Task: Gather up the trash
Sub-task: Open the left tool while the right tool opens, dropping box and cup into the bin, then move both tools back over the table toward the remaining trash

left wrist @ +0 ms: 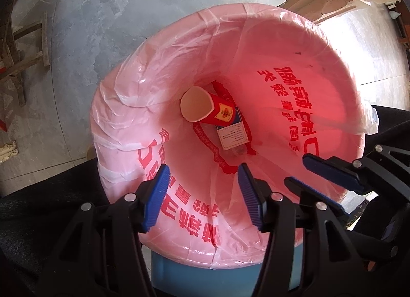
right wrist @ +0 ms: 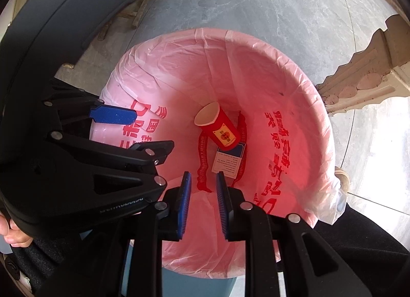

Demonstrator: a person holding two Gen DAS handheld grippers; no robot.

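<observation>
Bin [left wrist: 179, 271] with pink liner [left wrist: 294, 48]; at the bottom a red paper cup [left wrist: 205, 109] lies on its side over a small carton [left wrist: 230, 135]. Left gripper [left wrist: 202, 194] above the rim, fingers spread, empty. Right gripper [right wrist: 203, 202] parted narrowly, empty. Liner looks thin, light, slippery, likely tears; best pinched at the folded rim

- Trash bin [left wrist: 179, 274]: blue body, visible only at the lower centre of both views, lined with a pink translucent bag [left wrist: 294, 48] folded over its rim and printed with red characters.
- Paper cup [left wrist: 205, 109]: red with a yellow emblem and white interior, lying on its side at the bag's bottom, mouth toward upper left.
- Box [left wrist: 232, 135]: small, blue and white, printed text, lying flat, partly under the cup.
</observation>
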